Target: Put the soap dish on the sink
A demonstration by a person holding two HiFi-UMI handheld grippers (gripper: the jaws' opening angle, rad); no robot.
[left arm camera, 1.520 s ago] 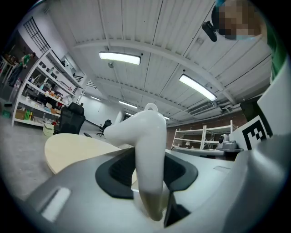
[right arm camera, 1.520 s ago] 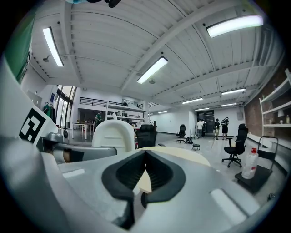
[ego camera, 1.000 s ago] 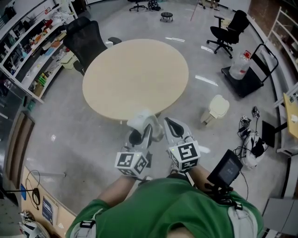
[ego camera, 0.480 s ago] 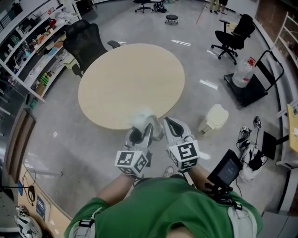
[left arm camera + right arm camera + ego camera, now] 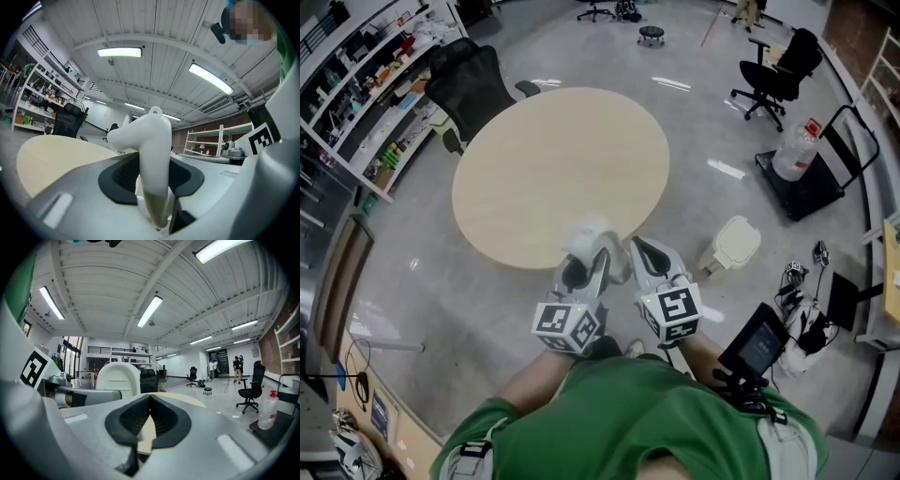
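Your left gripper [image 5: 582, 266] jaws clamp white soap dish [image 5: 589, 236], near round table [image 5: 553, 169] edge. Your right gripper [image 5: 641, 253] just beside, jaws closed, empty.

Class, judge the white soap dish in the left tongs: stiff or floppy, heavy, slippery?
The soap dish is probably stiff: it holds its curved shape though the left tongs pinch only one edge. It looks like smooth white plastic, so it is likely light but perhaps slippery.
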